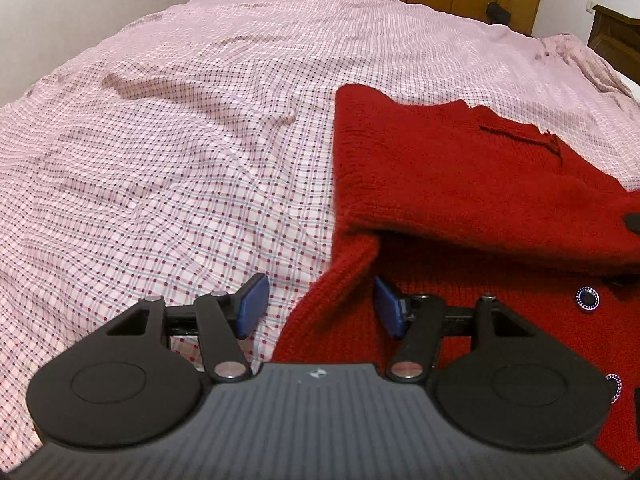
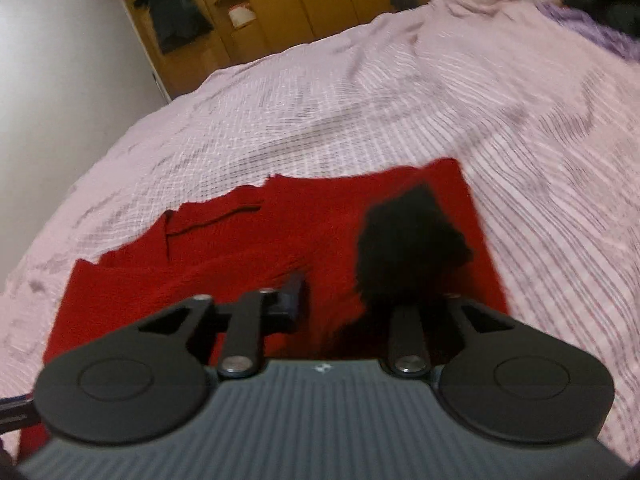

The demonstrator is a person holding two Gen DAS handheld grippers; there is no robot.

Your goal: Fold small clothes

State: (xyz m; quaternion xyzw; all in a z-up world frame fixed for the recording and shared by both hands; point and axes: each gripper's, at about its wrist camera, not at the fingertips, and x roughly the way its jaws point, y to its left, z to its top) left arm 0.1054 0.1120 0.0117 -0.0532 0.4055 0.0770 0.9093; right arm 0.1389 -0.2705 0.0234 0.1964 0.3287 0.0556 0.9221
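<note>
A small red knitted cardigan [image 1: 460, 184] with dark round buttons [image 1: 587, 299] lies on the bed, its left sleeve folded across the body. My left gripper [image 1: 316, 306] is open at the cardigan's left edge, with a ribbed red edge [image 1: 336, 292] between its blue pads, which do not touch it. In the blurred right wrist view the cardigan [image 2: 248, 256] lies below my right gripper [image 2: 360, 300], which is open. A black fluffy patch [image 2: 412, 240] on the cardigan hides the right finger's tip.
The bed is covered with a pink checked sheet [image 1: 180, 140], wrinkled in places. A wooden wardrobe [image 2: 280, 8] stands beyond the bed. A purple fluffy item [image 2: 592, 32] and dark things lie at the far right corner.
</note>
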